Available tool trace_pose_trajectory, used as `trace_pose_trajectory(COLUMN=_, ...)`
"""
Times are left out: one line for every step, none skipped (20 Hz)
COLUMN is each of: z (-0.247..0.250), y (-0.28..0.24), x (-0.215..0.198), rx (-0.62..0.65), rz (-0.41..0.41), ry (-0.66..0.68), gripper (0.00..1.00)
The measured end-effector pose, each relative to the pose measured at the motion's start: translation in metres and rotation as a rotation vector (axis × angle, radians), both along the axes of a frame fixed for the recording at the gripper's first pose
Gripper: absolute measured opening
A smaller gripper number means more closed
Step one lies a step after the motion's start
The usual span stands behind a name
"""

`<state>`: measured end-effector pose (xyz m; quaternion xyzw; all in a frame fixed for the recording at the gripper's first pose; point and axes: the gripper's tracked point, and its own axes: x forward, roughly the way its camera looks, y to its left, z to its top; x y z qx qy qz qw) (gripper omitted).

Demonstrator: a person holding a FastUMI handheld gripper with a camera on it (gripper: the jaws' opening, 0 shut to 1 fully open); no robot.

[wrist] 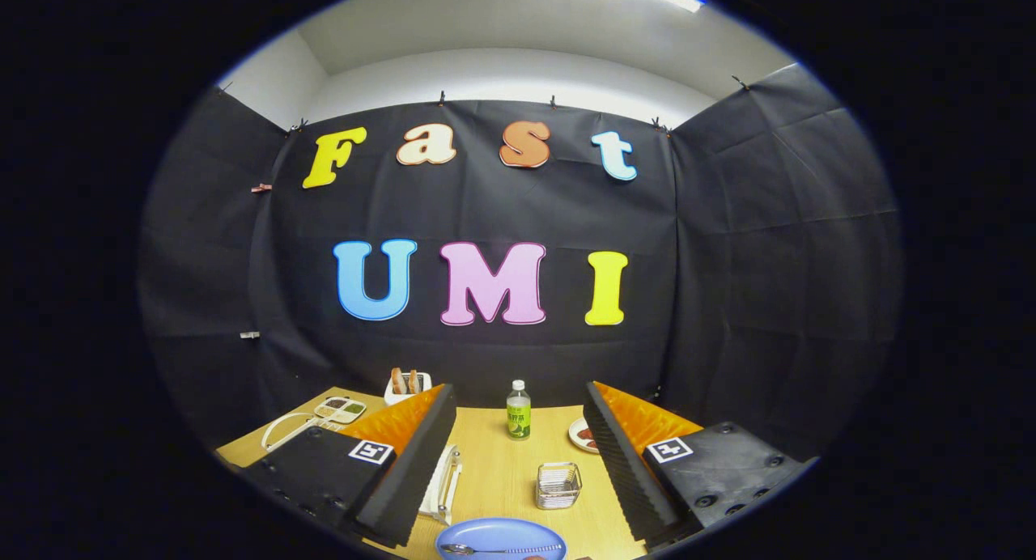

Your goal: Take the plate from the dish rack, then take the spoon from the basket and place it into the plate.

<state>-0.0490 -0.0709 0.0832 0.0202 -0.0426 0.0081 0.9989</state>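
Note:
A blue plate (502, 537) lies flat on the wooden table (494, 463), low between my two fingers. A metal spoon (494, 550) rests across the plate's near part, bowl to the left. Just beyond the plate, closer to my right finger, stands a small wire basket (558, 485). The white dish rack (442, 481) lies partly hidden behind my left finger. My gripper (518, 406) is open, fingers wide apart, raised above the table with nothing between them.
A green-labelled bottle (518, 411) stands at the table's far middle. A toaster with bread slices (407, 386) sits far left, near a divided tray (341, 409) and a white looped cable (287, 429). A small plate of food (581, 435) peeks out beside my right finger.

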Motion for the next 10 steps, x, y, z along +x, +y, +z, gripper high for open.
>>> trace_pose_trajectory(z=-0.003, y=0.0, x=0.001, rx=0.001, rz=-0.004, ry=0.013, gripper=0.97)
trace_pose_trajectory(z=-0.005, y=0.001, x=0.002, rx=0.004, rz=-0.007, ry=0.024, gripper=0.97)
trace_pose_trajectory(z=-0.005, y=0.002, x=0.002, rx=0.008, rz=-0.011, ry=0.029, gripper=0.97)
trace_pose_trajectory(z=-0.006, y=0.002, x=0.003, rx=0.017, rz=-0.015, ry=0.034, gripper=0.97)
trace_pose_trajectory(z=-0.007, y=0.003, x=0.003, rx=0.028, rz=-0.018, ry=0.038, gripper=0.97)
trace_pose_trajectory(z=-0.008, y=0.005, x=0.002, rx=0.039, rz=-0.017, ry=0.042, gripper=0.97)
trace_pose_trajectory(z=-0.008, y=0.005, x=0.002, rx=0.046, rz=-0.017, ry=0.042, gripper=0.97)
trace_pose_trajectory(z=-0.01, y=0.004, x=0.002, rx=0.049, rz=-0.021, ry=0.042, gripper=0.97)
trace_pose_trajectory(z=-0.012, y=0.003, x=0.003, rx=0.05, rz=-0.023, ry=0.043, gripper=0.97)
trace_pose_trajectory(z=-0.014, y=0.003, x=0.003, rx=0.054, rz=-0.024, ry=0.048, gripper=0.97)
